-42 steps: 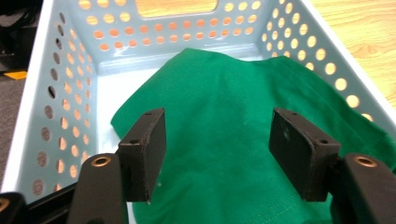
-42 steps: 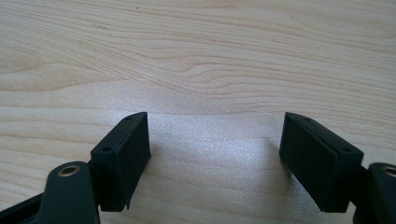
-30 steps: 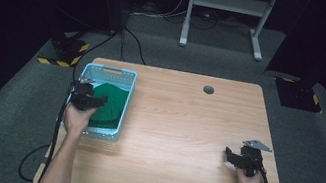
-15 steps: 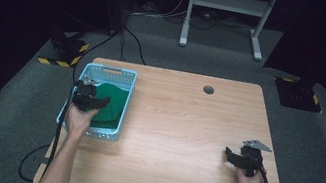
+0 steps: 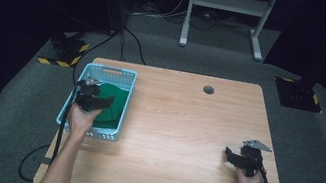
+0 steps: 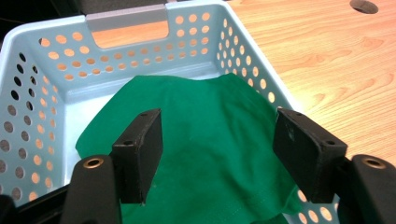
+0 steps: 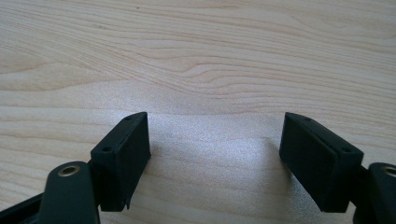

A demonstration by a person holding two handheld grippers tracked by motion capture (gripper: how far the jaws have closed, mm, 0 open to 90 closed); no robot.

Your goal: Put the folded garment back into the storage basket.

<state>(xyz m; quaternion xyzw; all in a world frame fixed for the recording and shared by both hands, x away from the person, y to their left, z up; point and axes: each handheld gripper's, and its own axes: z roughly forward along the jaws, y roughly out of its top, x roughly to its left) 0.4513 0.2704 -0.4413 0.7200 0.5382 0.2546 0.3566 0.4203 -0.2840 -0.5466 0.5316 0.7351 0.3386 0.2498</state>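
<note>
A pale blue perforated basket [image 5: 106, 69] [image 6: 196, 28] stands at the table's left edge. Inside it lies a green cloth [image 5: 116, 98] [image 6: 210, 126], spread flat over the bottom. My left gripper [image 5: 104, 103] [image 6: 217, 140] hovers open just above the cloth's near part, with nothing between its jaws. My right gripper [image 5: 232, 154] [image 7: 215, 140] rests open low over bare wood near the table's right front, pointing left, and holds nothing.
The wooden table [image 5: 185, 126] has a round cable hole [image 5: 208, 90] at its far middle. A metal stand [image 5: 226, 11] and cables lie on the grey floor behind. Black boxes with yellow stripes [image 5: 69, 52] sit by the far left corner.
My left gripper has moved a little forward and to the right, further over the cloth in the basket. The right gripper has stayed where it was.
</note>
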